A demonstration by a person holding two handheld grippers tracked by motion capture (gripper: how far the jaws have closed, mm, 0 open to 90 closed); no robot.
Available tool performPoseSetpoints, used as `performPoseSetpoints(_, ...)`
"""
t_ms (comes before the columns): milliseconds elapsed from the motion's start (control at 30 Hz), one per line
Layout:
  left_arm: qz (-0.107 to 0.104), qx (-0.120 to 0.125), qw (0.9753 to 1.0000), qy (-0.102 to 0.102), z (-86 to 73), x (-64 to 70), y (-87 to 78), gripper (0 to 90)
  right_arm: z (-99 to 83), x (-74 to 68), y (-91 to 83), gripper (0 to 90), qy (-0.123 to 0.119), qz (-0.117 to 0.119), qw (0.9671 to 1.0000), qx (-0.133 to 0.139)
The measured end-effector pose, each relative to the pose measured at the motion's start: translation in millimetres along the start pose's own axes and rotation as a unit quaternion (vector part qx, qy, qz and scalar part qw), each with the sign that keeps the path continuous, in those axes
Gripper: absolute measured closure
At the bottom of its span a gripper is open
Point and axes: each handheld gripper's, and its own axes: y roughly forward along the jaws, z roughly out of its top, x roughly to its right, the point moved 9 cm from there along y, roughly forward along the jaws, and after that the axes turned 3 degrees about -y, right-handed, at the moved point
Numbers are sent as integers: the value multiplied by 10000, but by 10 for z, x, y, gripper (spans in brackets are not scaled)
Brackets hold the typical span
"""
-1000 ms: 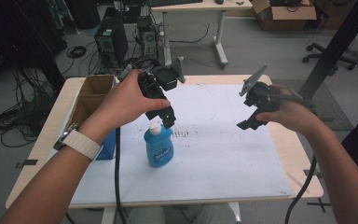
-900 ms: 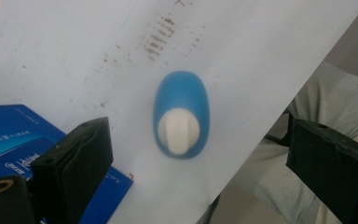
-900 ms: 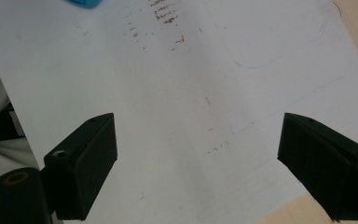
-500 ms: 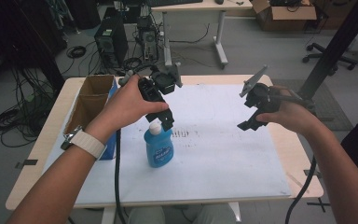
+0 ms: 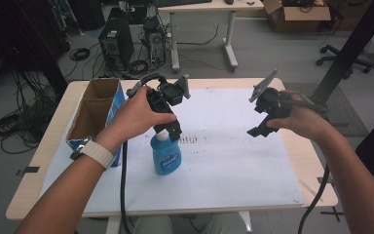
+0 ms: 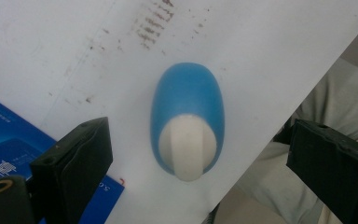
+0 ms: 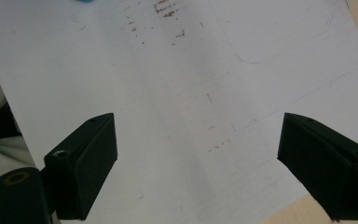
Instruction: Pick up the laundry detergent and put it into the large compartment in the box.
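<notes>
From the high view I see my left gripper [image 5: 174, 127] poised directly over the blue plastic bottle with a white cap [image 5: 166, 155], which stands upright on the white sheet covering the table [image 5: 233, 165], just right of the open cardboard box with blue sides [image 5: 95, 109]. My right gripper [image 5: 259, 127] hangs well apart over bare sheet, so the left is plainly the nearer tool. I judge the bottle's long axis as vertical, pointing up into the left gripper

In the left gripper view I look straight down that axis: the white cap [image 6: 188, 145] sits between my two black jaws, which stand wide apart and touch nothing. The cap lies nearer the left-hand jaw than the other, so I would shift a little to centre it before lowering and closing. A blue printed side of the box [image 6: 9, 144] shows behind the left-hand jaw

In the right gripper view my jaws are spread wide over the stained white sheet [image 7: 191, 93], empty
</notes>
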Motion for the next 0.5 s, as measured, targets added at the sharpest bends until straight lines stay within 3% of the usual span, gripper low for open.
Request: performPoseSetpoints(500,-76,-6,10000,-62,-54,-40,208,69,-4,-2,17,118,-1,-4,10000,-19)
